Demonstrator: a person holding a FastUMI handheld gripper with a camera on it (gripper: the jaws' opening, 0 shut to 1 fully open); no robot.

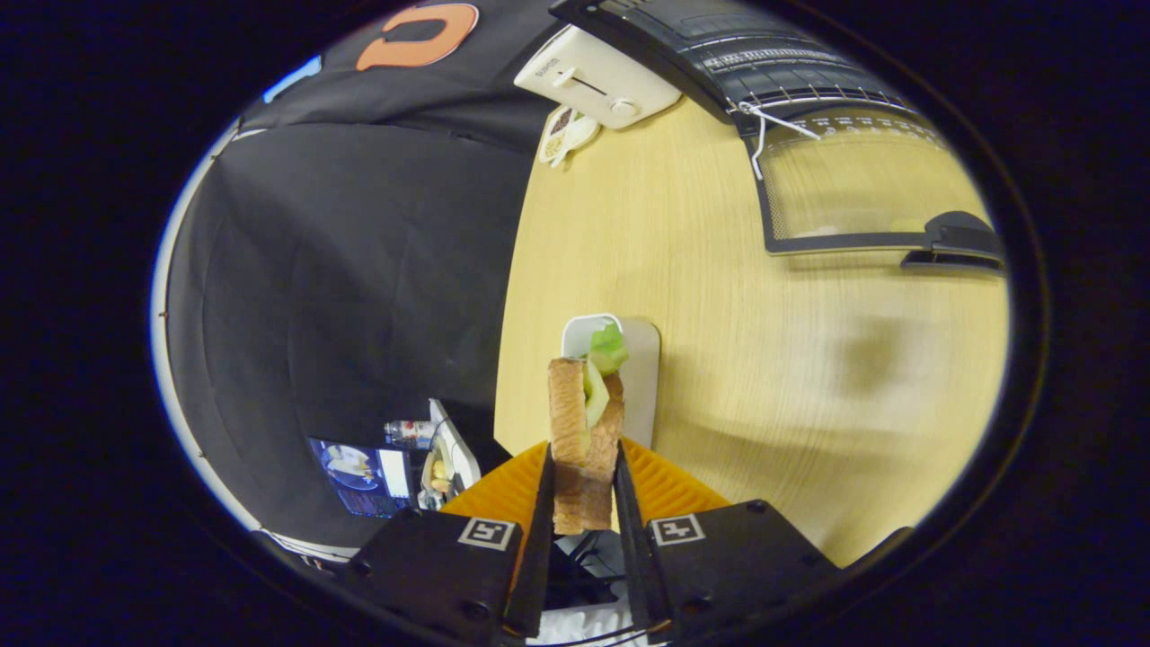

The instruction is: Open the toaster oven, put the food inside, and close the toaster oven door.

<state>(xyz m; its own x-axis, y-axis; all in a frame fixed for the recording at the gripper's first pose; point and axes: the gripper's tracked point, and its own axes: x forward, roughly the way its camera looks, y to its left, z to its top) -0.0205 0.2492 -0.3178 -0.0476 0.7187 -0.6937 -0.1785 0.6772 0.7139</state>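
Claw (584, 490) narrowed, both fingers (542, 503) pressed on one sandwich (584, 431): two toast slices on edge, green leaf poking out the far end. Sandwich raised over the table's (719, 359) near edge, above one white dish (629, 359) and one ribbed orange mat (665, 490), probably clear of both, though the lens made that hard to judge. One oven (719, 45) at the table's far edge, its one door (853, 193) dropped open flat toward the claw, handle (957, 238) at the near end, a wire rack (791, 90) showing at the mouth. One white toaster (597, 76) just beside the oven, at the far corner. One small plate (566, 135) just before the toaster.
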